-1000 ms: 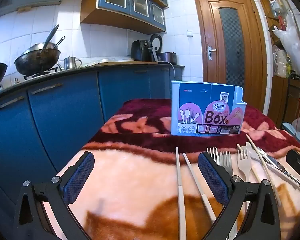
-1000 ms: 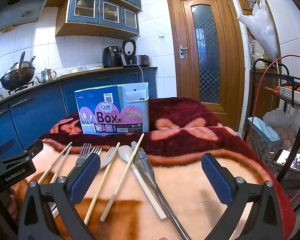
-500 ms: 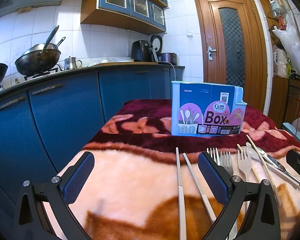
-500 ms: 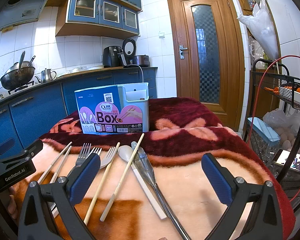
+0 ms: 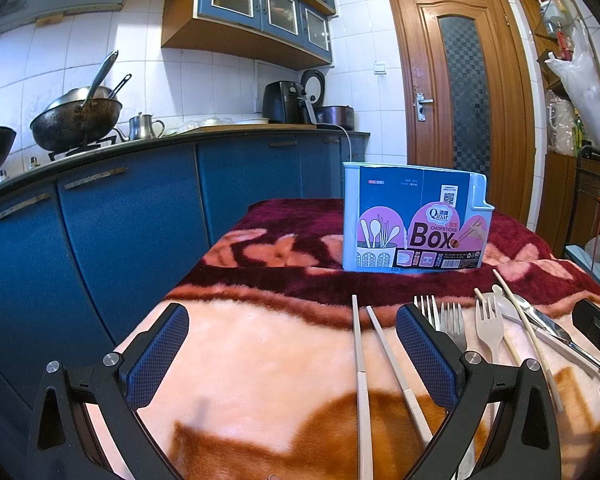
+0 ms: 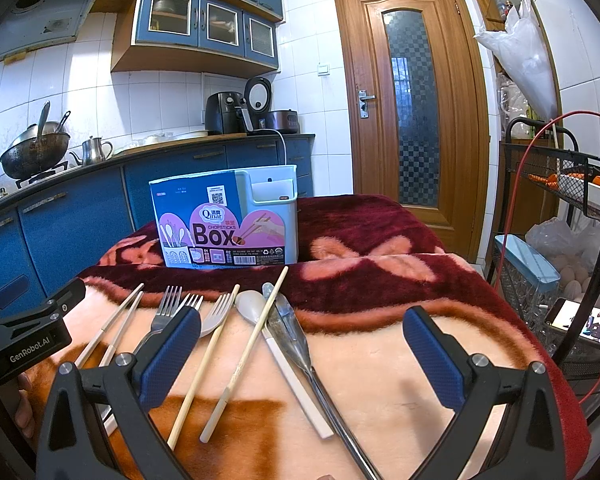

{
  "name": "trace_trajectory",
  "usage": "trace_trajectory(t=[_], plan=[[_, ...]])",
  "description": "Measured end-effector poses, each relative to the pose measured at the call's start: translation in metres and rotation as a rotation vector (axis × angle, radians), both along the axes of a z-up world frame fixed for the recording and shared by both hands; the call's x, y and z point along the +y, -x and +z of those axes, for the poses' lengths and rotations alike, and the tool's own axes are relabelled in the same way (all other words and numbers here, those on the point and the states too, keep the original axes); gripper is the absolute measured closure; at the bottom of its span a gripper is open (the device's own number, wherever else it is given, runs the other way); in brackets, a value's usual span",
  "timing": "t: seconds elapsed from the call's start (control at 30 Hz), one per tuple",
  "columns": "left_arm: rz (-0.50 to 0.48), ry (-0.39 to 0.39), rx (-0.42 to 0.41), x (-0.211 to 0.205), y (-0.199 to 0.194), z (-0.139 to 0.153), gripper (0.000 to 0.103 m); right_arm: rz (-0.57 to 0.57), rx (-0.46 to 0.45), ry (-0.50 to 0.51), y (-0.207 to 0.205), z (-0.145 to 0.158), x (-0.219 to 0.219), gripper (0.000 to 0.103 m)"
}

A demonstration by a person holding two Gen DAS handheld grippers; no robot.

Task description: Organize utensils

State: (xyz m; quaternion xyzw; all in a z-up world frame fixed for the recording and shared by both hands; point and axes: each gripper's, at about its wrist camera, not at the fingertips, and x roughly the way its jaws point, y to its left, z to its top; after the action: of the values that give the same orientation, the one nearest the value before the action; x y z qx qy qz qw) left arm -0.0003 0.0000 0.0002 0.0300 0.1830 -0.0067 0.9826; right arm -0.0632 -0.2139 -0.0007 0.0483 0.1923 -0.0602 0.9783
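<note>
A pale blue chopsticks box (image 5: 414, 220) stands upright on the blanket-covered table; it also shows in the right wrist view (image 6: 228, 222). In front of it lie utensils in a row: two beige chopsticks (image 5: 360, 364), metal forks (image 5: 450, 320), a beige fork (image 5: 490, 324), a white spoon (image 6: 256, 312), wooden chopsticks (image 6: 252, 344) and a metal spoon (image 6: 296, 340). My left gripper (image 5: 292, 352) is open and empty above the blanket, left of the utensils. My right gripper (image 6: 300, 356) is open and empty, low over the wooden chopsticks and spoons.
The table carries a pink and maroon blanket (image 6: 380, 272). Blue kitchen cabinets (image 5: 120, 220) run along the left with woks and a kettle on top. A wire rack (image 6: 560, 208) and a phone (image 6: 584, 322) are at the right. A wooden door (image 6: 404, 100) is behind.
</note>
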Motion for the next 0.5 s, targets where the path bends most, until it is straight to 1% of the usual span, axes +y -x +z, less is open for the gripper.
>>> trace_trajectory(t=[0.5], plan=[[0.001,0.0,-0.002,0.0,0.0005,-0.0001,0.0,0.0,0.0,0.001,0.0,0.0001,0.0003,0.0]])
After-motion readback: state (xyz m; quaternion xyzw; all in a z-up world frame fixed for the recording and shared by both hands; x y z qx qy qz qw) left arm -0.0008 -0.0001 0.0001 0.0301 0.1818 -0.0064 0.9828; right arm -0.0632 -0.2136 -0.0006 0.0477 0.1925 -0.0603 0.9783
